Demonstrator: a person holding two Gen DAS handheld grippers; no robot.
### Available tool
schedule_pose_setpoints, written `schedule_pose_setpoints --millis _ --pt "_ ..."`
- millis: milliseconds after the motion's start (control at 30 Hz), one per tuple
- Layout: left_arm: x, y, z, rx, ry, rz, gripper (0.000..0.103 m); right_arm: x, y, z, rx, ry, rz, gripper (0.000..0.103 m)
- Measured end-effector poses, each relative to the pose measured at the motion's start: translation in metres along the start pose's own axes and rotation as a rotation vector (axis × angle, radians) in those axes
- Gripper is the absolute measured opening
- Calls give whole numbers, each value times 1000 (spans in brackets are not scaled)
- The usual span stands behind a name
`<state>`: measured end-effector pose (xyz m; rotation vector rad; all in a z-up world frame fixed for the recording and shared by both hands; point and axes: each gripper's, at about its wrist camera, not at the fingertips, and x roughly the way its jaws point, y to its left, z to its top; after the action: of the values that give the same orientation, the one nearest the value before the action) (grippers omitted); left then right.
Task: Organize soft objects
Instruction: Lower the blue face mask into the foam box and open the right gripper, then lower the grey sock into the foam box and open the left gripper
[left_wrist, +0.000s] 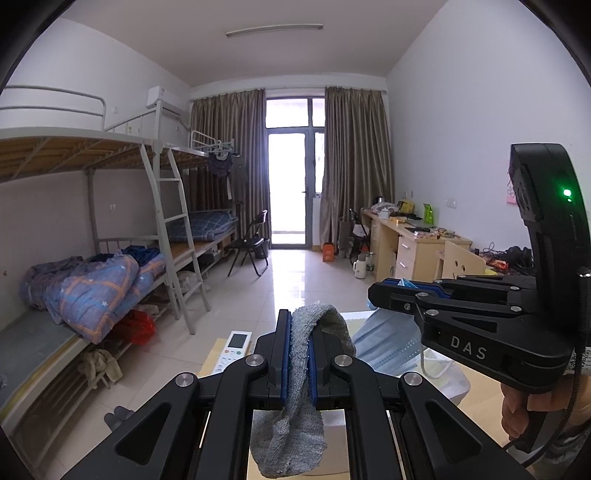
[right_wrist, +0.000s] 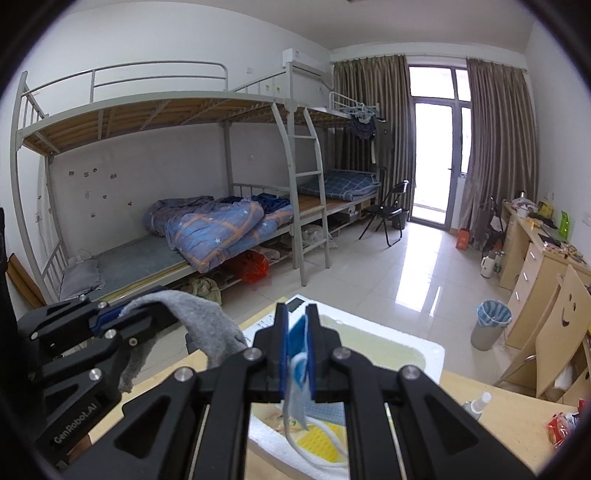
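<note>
Currently both tools are clamped shut on soft items. Left tool (left_wrist: 300, 354) pinches a grey sock (left_wrist: 295, 417), toe end drooping limp over the bench (right_wrist: 509, 417). Right tool (right_wrist: 297, 354) grips a blue face mask (right_wrist: 297, 336), ear loops dangling over a white foam tray (right_wrist: 417, 343). Both look light, floppy, non-slip; a pinch near a folded edge probably holds best. Remote control (left_wrist: 233, 350) lies on the bench. Dorm room: bunk beds (right_wrist: 184, 147), tiled floor, desk (left_wrist: 413, 240), folding chair (left_wrist: 255, 240).
</note>
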<state>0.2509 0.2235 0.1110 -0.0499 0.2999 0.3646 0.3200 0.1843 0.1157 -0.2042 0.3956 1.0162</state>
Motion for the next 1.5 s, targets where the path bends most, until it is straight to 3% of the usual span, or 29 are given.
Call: schedule_pose_setpoints --millis 500,533,567,600,633,667,767,1200,1500 --pt "-1 2 -2 -8 5 4 8 16 -8 2 32 39 -26 12" --pt "-1 2 -2 -8 4 3 8 19 -7 4 34 46 -38 18" --pt "-1 2 -1 -9 3 4 8 20 -7 4 34 55 -56 39" --pt "-1 2 -2 -9 4 3 8 20 -8 3 34 52 -56 50" --pt "-1 2 -2 -10 5 4 8 20 -8 3 36 47 -54 69" --pt "0 2 -2 -10 6 6 8 18 -8 2 40 42 -62 78" --pt "0 2 -2 -8 11 5 8 16 -10 4 61 32 -87 90" --pt "-4 7 -1 -8 9 -1 8 15 -11 6 60 42 -80 96" --pt "1 -8 1 18 2 -51 8 -12 -25 0 101 17 -140 101"
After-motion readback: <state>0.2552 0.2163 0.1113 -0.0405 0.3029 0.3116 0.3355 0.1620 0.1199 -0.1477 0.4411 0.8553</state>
